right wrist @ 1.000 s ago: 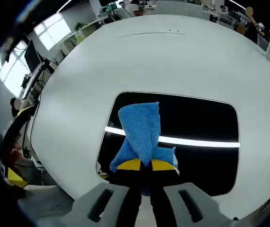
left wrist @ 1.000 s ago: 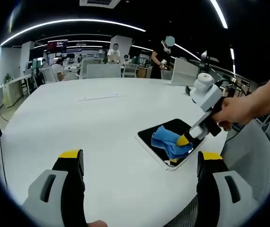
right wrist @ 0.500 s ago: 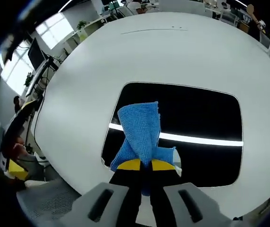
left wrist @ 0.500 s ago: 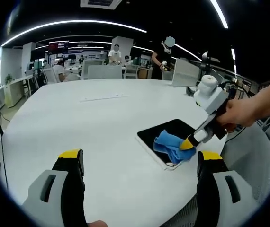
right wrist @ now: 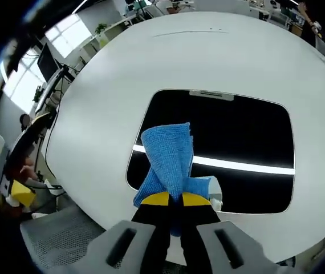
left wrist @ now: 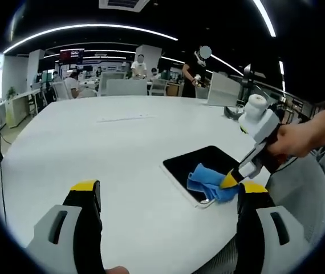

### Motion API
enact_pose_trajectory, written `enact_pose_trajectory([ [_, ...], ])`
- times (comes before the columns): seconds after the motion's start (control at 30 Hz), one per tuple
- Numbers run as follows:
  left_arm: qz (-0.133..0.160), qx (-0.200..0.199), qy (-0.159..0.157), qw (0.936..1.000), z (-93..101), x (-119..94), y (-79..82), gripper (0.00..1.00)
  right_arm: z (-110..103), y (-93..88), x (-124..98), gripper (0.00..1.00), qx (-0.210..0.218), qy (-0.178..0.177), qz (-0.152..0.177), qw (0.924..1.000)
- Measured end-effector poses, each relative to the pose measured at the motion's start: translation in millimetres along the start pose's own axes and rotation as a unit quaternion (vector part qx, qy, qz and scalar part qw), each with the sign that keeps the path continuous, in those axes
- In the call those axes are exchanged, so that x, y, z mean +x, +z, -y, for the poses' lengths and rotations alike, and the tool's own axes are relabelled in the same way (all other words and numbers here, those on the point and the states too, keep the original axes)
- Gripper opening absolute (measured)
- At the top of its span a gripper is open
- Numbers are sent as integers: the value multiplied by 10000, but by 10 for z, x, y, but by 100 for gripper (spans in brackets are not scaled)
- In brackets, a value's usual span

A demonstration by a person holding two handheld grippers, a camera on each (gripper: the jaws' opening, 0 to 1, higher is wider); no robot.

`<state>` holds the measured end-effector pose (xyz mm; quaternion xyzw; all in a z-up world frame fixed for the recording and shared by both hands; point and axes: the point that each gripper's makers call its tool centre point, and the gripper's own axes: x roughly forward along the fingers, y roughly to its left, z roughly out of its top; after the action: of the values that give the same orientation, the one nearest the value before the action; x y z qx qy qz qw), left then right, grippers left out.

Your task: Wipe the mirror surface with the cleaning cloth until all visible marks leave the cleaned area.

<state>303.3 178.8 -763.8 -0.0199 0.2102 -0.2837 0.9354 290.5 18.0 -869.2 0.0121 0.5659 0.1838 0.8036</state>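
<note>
Pinching the cloth (right wrist: 171,162) between its shut yellow-tipped jaws, the right claw (right wrist: 170,199) sat at the bottom centre of the right gripper view, with the blue fabric fanning up and away from the tips so that a broad pad, not the hard jaws, met the glass. The mirror (right wrist: 236,140) lay flat on the white surface (right wrist: 94,108), filling the middle of that frame, dark and crossed by a reflected ceiling light; the cloth rested at its lower-left edge, probably finishing a stroke at that border. No marks could be made out on the glass.

In the left gripper view the left claw (left wrist: 168,200) stood wide open and empty at the bottom, held back from the mirror (left wrist: 199,165), likely to keep clear of the wiping path. There the cloth (left wrist: 211,182) and the right claw (left wrist: 231,181) appeared at centre right, gripped by a hand (left wrist: 291,142) reaching in from the right edge.
</note>
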Motion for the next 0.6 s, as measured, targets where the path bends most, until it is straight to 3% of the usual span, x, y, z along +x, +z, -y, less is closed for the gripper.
enact_pose_trajectory([
  [0.17, 88, 27, 3, 10000, 25, -19, 58, 99, -9, -17, -3, 0, -67, -20, 5, 10000],
  [0.6, -86, 0, -78, 9999, 82, 41, -67, 99, -8, -48, -18, 0, 13, 128, 31, 9999],
])
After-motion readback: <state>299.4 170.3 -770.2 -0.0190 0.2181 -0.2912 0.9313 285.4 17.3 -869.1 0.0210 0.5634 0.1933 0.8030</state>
